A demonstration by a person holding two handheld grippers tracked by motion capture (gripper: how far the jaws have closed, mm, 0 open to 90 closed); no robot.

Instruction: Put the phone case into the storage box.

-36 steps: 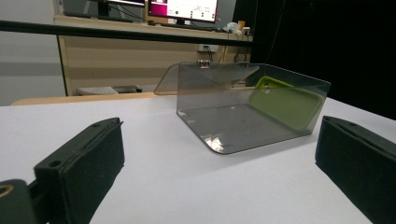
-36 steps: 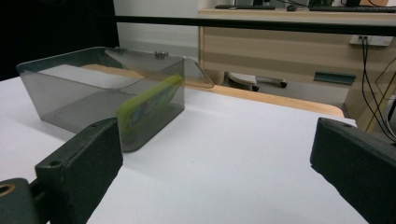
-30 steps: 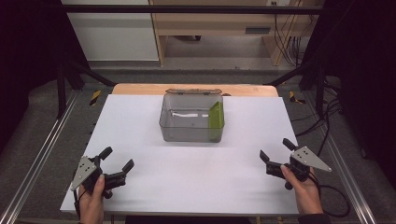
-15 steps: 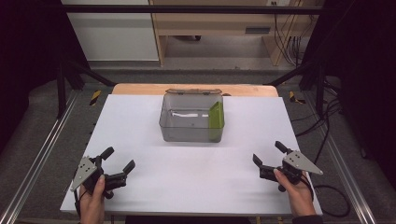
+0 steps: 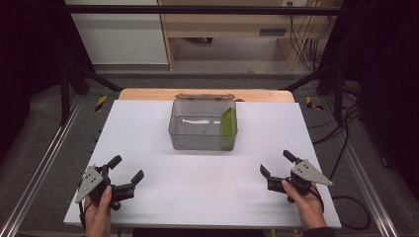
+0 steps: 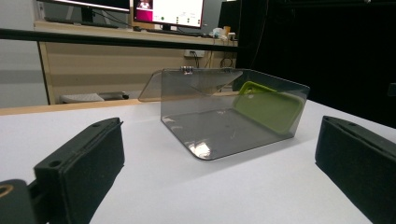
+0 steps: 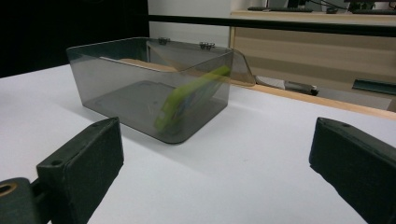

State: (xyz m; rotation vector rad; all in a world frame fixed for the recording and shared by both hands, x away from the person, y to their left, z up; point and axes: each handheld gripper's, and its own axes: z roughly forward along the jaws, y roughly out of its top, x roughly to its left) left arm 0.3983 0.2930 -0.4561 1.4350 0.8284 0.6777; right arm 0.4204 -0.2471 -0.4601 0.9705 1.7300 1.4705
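Hands hold left tool (image 5: 126,174) and right tool (image 5: 276,167) spread, aimed at box (image 5: 203,143).

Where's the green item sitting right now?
In the high view, the green item leans on its edge against the right wall inside the clear box, at the table's middle rear, well ahead of both tongs.

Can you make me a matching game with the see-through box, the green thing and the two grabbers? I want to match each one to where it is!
Things:
1. clear grey plastic box
2. flat green rounded case
3. left gripper
4. right gripper

Places:
A. leaning inside the box, against one side wall
B. near the table's front right corner, jaws open
C. middle of the white table, lid open
D. near the table's front left corner, jaws open

Pairs: 1-C, 2-A, 3-D, 4-B
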